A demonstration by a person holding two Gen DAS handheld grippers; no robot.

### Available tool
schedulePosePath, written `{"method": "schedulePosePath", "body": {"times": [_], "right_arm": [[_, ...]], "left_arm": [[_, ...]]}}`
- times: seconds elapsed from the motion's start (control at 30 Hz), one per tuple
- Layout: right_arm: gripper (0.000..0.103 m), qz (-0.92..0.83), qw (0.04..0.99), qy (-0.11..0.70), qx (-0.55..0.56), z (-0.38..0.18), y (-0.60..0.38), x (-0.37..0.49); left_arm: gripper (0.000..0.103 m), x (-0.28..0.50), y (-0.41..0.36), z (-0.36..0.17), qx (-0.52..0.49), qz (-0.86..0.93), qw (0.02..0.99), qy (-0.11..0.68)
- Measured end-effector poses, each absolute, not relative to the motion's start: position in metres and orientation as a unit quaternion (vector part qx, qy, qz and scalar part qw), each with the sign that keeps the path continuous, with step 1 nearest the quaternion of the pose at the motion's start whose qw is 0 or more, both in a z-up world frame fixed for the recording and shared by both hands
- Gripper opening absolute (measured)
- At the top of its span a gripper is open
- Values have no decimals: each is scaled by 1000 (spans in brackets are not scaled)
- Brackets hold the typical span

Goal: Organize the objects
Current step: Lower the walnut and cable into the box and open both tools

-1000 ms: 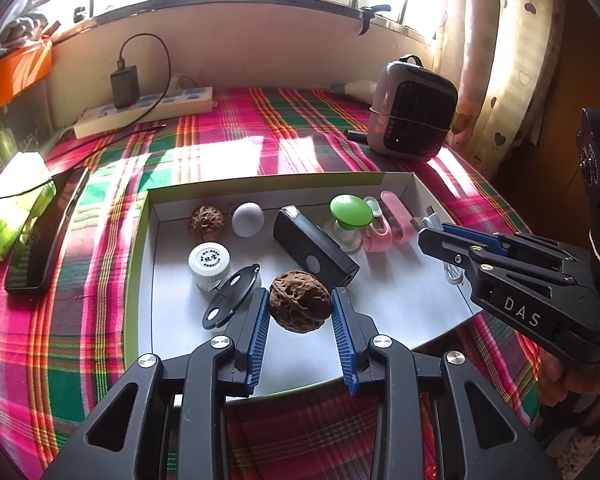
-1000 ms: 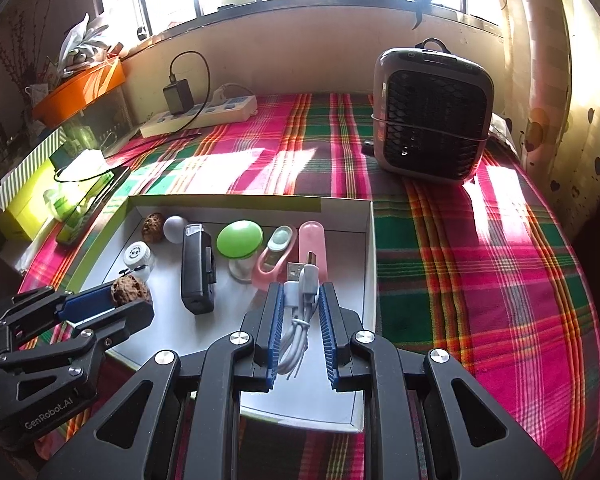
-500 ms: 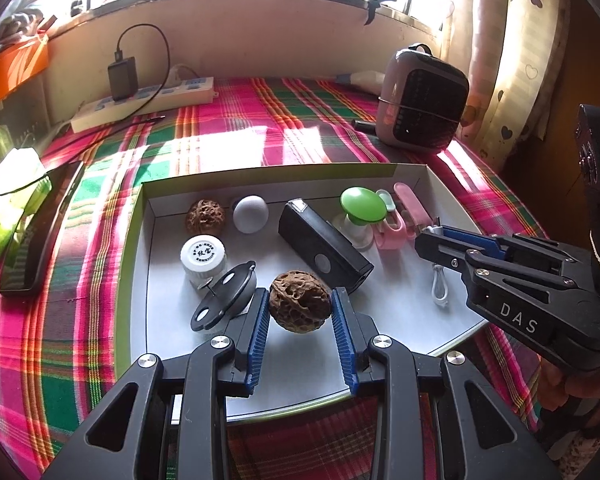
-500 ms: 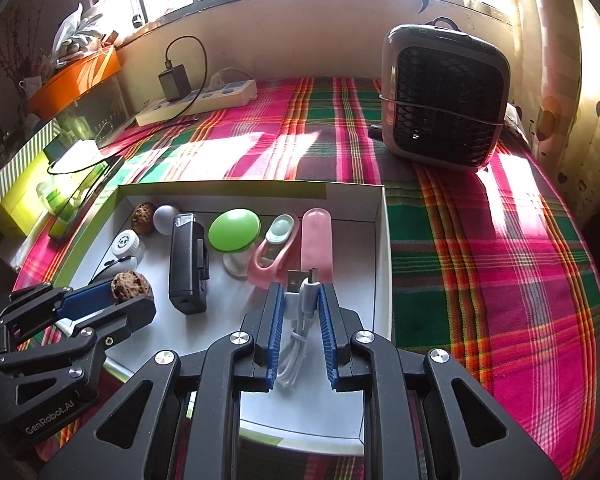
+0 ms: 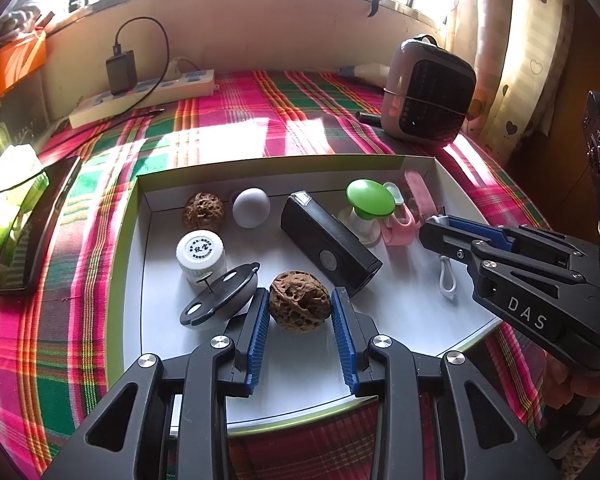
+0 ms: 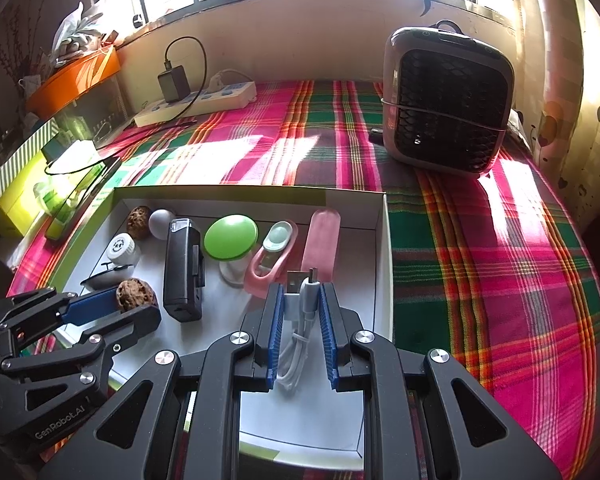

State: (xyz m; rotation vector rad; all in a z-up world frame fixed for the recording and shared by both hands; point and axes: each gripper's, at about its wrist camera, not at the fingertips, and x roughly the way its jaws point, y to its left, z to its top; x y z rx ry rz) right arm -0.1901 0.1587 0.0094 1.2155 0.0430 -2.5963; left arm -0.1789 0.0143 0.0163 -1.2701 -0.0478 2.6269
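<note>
A shallow white tray (image 5: 130, 248) with a green rim lies on the plaid cloth. My left gripper (image 5: 300, 294) is shut on a brown walnut (image 5: 300, 308) over the tray's near part. My right gripper (image 6: 301, 288) is shut on a coiled white USB cable (image 6: 306, 300) near the tray's right wall (image 6: 384, 264). The cable's loop (image 5: 447, 280) hangs below the right gripper (image 5: 436, 227) in the left wrist view. The right wrist view shows the left gripper (image 6: 140, 302) with the walnut (image 6: 134, 292) at lower left. A second walnut (image 5: 203, 211) rests at the tray's far left.
The tray also holds a white ball (image 5: 251, 207), white jar (image 5: 200, 249), black oval piece (image 5: 220, 294), black device (image 5: 330, 240), green-capped item (image 5: 370, 199) and pink pieces (image 5: 400, 222). A heater (image 6: 446, 102), power strip (image 6: 196, 104) and phone (image 5: 32, 236) lie around it.
Both grips are unchanged. The tray has slid a little lower in both views, and the cable's loop now hangs free below the right gripper instead of lying by the tray wall.
</note>
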Motion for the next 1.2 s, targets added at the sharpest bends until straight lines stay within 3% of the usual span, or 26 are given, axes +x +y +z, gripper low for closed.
{"method": "schedulePosePath", "body": {"times": [1.1, 1.2], "right_arm": [[19, -898, 137, 9, 417, 10, 159, -184], [26, -898, 137, 10, 417, 10, 158, -182]], "left_arm": [[34, -176, 15, 17, -435, 894, 108, -14], [35, -174, 17, 18, -434, 895, 108, -11]]}}
